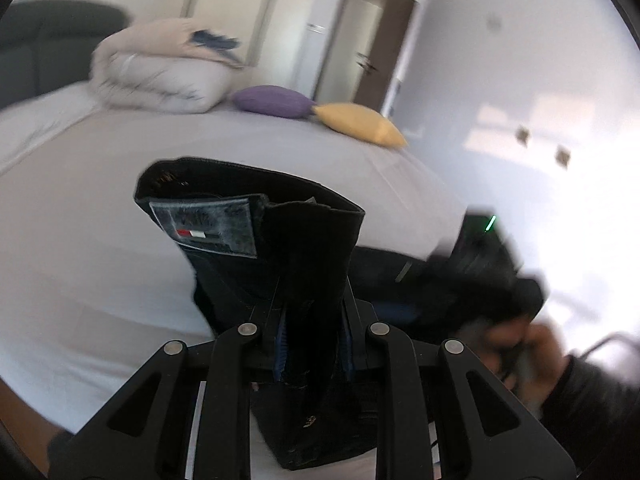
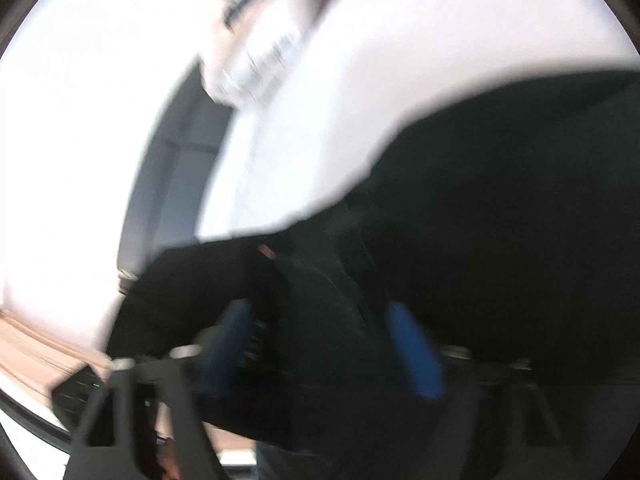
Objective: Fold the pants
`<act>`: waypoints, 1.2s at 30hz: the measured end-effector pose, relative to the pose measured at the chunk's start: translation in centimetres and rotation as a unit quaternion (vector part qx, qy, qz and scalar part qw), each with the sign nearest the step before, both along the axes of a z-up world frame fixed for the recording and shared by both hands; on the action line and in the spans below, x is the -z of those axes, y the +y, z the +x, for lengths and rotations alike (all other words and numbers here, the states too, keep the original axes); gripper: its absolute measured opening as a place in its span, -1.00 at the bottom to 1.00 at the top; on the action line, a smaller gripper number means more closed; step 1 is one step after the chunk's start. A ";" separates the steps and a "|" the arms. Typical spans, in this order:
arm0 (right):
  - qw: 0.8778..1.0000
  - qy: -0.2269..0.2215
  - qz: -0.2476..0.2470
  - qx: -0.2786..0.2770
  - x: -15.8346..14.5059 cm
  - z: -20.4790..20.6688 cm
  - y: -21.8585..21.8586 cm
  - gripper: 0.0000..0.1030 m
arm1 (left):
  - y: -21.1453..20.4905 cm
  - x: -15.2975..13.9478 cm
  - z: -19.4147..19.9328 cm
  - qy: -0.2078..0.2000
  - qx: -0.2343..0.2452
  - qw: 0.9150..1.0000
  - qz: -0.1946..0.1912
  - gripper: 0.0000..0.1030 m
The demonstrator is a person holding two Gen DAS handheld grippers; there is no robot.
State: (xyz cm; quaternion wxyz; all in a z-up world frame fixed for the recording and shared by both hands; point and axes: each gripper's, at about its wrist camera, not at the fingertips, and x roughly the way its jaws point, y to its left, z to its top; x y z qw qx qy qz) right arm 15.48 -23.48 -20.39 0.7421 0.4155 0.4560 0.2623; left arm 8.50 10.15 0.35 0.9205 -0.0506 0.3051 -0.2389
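The black pants hang lifted above the white bed, waistband up with a grey brand patch facing me. My left gripper is shut on the pants' waistband; its blue pads pinch the dark cloth. In the right wrist view, which is blurred by motion, my right gripper is shut on a fold of the black pants, blue fingers on either side of it. The right gripper also shows, blurred, at the right of the left wrist view.
A folded cream duvet, a purple cushion and a yellow cushion lie at the far end of the bed. A dark headboard stands at far left. A door and white wall are behind.
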 end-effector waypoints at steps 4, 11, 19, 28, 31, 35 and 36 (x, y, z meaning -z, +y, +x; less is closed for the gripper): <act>0.999 -0.025 0.044 -0.014 -2.5 -0.9 -3.7 0.69 | -6.8 1.4 0.0 -0.002 0.055 0.996 0.069 -0.63; 0.998 -0.042 -0.002 -0.049 -3.5 -2.1 -4.9 0.83 | -16.2 5.2 -2.7 -0.020 0.133 0.974 0.180 -0.63; 0.997 -0.003 -0.052 -0.052 -0.7 -1.4 -4.3 0.63 | -21.9 6.9 -5.2 -0.048 0.168 0.959 0.224 -0.65; 0.992 -0.022 -0.121 -0.025 -1.4 -2.5 -6.1 -0.70 | -26.3 7.2 -8.0 -0.059 0.204 0.952 0.221 -0.68; 0.992 -0.026 -0.121 -0.006 -2.0 -3.6 -8.5 -0.70 | -28.7 6.8 -8.7 -0.067 0.224 0.948 0.216 -0.68; 0.992 -0.020 -0.126 0.014 -2.1 -4.7 -11.4 -0.70 | -32.5 6.9 -9.3 -0.063 0.249 0.943 0.211 -0.68; 0.992 -0.016 -0.127 0.019 -1.9 -5.0 -12.2 -0.70 | -33.3 7.0 -8.7 -0.061 0.253 0.942 0.210 -0.68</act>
